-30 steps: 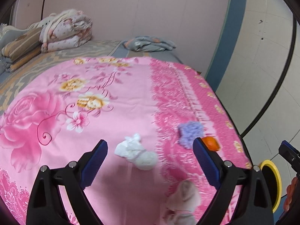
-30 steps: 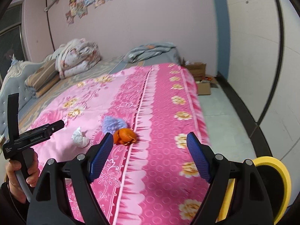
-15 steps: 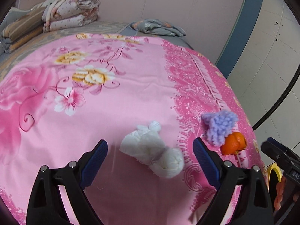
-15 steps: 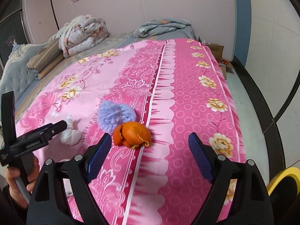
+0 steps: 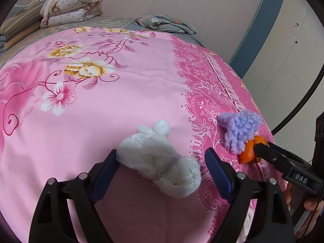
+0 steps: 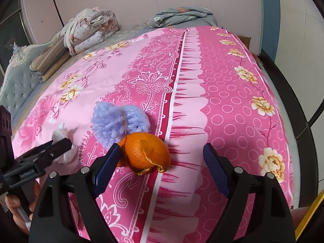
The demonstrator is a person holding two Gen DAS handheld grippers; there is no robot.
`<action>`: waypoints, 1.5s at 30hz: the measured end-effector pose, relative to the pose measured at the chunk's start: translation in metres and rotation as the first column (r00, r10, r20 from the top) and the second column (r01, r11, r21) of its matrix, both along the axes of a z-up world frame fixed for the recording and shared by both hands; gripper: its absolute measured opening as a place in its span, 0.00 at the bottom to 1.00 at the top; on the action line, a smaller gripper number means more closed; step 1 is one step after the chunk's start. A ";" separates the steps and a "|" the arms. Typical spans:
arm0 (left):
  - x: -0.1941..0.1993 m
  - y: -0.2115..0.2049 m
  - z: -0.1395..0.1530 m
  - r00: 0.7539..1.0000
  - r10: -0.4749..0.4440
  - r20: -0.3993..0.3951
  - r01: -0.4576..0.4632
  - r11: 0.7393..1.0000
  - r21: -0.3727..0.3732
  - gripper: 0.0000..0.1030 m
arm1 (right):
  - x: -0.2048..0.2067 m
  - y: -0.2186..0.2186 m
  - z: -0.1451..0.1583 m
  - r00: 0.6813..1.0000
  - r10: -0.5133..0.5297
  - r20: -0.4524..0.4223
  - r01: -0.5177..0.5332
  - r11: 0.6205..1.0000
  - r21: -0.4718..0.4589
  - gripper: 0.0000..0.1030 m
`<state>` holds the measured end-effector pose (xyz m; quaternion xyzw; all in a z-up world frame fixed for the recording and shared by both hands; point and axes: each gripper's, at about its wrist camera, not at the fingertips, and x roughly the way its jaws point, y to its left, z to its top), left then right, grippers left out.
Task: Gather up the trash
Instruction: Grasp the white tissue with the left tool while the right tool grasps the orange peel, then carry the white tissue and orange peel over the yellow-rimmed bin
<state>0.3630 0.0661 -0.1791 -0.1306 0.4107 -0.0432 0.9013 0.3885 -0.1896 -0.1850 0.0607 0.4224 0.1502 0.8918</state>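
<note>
A crumpled white tissue wad [image 5: 158,160] lies on the pink flowered bedspread [image 5: 121,93]. My left gripper [image 5: 161,156] straddles it with its jaws closing; the left pad is at the wad's edge and a gap remains at the right pad. A lilac yarn pompom [image 5: 240,129] and an orange peel [image 5: 250,150] lie to the right. In the right wrist view the orange peel [image 6: 145,151] sits between the fingers of my right gripper [image 6: 162,150], which is open, with the peel near the left finger. The pompom [image 6: 119,121] lies just behind it. The tissue [image 6: 62,139] is partly hidden by the left gripper's finger [image 6: 50,151].
Folded quilts [image 5: 70,6] and a grey cloth [image 5: 166,23] lie at the far end of the bed. A padded headboard [image 6: 18,77] stands at the left. The bed's edge drops to a tiled floor on the right, where a yellow-rimmed bin [image 6: 309,218] stands.
Both grippers have come down toward the bedspread. The tissue now lies between the left fingers, which have narrowed. The orange peel now lies between the right fingers.
</note>
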 end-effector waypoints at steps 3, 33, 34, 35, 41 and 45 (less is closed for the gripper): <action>0.001 -0.007 -0.001 1.000 -0.030 0.000 0.030 0.999 0.016 0.63 | 0.002 0.003 -0.005 1.000 0.014 -0.011 -0.014 1.000 0.008 0.73; -0.022 -0.012 0.025 0.995 -0.073 0.070 0.073 0.997 -0.003 0.33 | -0.034 -0.008 0.034 0.998 0.015 0.065 -0.018 0.999 0.032 0.17; -0.025 -0.011 0.027 0.995 -0.071 0.073 0.071 0.997 0.000 0.33 | -0.038 -0.010 0.038 0.997 0.013 0.072 -0.015 0.999 0.032 0.17; -0.027 -0.011 0.029 0.995 -0.070 0.076 0.070 0.998 0.002 0.33 | -0.043 -0.012 0.043 0.997 0.010 0.079 -0.012 0.999 0.034 0.17; -0.046 -0.012 0.049 0.992 -0.066 0.110 0.065 0.998 0.016 0.33 | -0.073 -0.025 0.065 0.994 0.002 0.107 -0.007 0.999 0.044 0.17; -0.061 -0.016 0.064 0.989 -0.067 0.132 0.065 0.998 0.023 0.33 | -0.095 -0.036 0.079 0.993 -0.007 0.120 0.000 0.998 0.060 0.17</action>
